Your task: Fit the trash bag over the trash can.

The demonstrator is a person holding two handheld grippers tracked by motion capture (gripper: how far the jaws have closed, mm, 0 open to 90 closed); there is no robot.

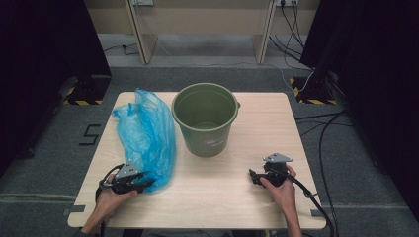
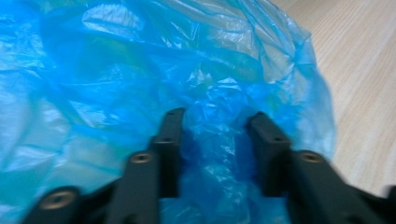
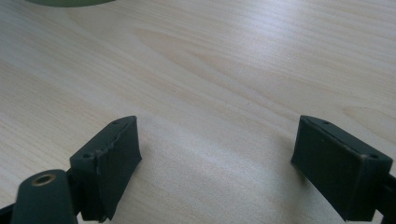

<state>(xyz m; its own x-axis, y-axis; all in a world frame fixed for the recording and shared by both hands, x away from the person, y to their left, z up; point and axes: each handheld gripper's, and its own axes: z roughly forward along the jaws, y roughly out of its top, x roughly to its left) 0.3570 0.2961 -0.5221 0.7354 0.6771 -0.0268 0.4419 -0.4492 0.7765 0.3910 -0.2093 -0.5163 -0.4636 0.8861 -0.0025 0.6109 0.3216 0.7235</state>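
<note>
A crumpled blue plastic bag (image 1: 146, 133) lies on the left part of the wooden table (image 1: 222, 197), next to an upright green bucket (image 1: 207, 136) that looks hollow inside. My left gripper (image 1: 148, 185) is at the bag's near end. In the left gripper view its jaws stand partly apart, with a bunched fold of the blue bag (image 2: 116, 70) between the left gripper's fingertips (image 2: 217, 116); a firm pinch is not seen. My right gripper (image 1: 252, 175) rests low over bare wood at the front right. In its own view the right gripper (image 3: 217, 140) is open with nothing between the jaws.
A sliver of the bucket's base (image 3: 70, 2) is at the top of the right gripper view. Cables (image 1: 321, 148) run over the grey floor to the right of the table. Dark curtains flank both sides, and a wooden frame (image 1: 143, 39) stands behind.
</note>
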